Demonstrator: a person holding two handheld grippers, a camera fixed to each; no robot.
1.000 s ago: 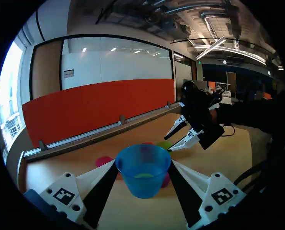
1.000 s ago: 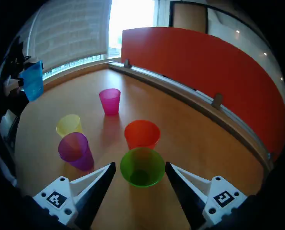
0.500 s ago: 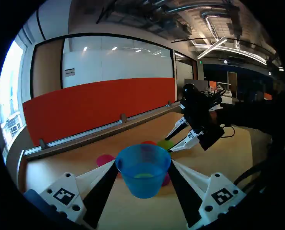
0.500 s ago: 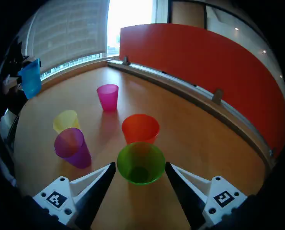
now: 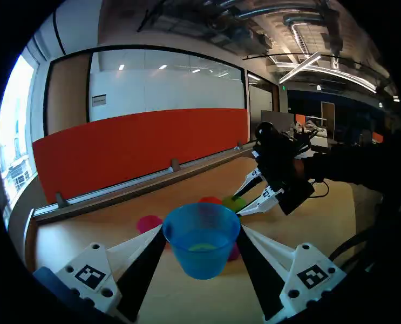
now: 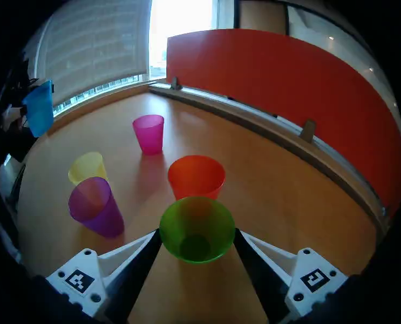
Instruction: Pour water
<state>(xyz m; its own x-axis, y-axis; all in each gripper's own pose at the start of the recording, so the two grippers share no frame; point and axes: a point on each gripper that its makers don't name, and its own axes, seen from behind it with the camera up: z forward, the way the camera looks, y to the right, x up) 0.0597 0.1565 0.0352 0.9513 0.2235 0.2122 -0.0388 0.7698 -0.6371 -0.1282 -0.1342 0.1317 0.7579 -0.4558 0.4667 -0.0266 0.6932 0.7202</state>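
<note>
My left gripper (image 5: 200,229) is shut on a translucent blue cup (image 5: 201,249), held upright above the wooden table (image 5: 319,216). In the right gripper view that blue cup (image 6: 39,108) hangs at the far left. A green cup (image 6: 197,229) sits between the fingers of my right gripper (image 6: 197,233), its rim touching both of them. The left gripper view shows the right gripper (image 5: 237,204) farther off, held by a dark-sleeved hand (image 5: 330,167), with the green cup (image 5: 233,203) at its tips.
On the table beyond the green cup stand a red cup (image 6: 196,175), a pink cup (image 6: 148,132), a yellow cup (image 6: 86,166) and a purple cup (image 6: 94,206). A red partition (image 6: 308,81) with a metal rail (image 6: 286,137) bounds the table's far side.
My right gripper has slid forward around the green cup, which now sits deeper between the fingers and looks larger. The blue cup stays steady in the left gripper.
</note>
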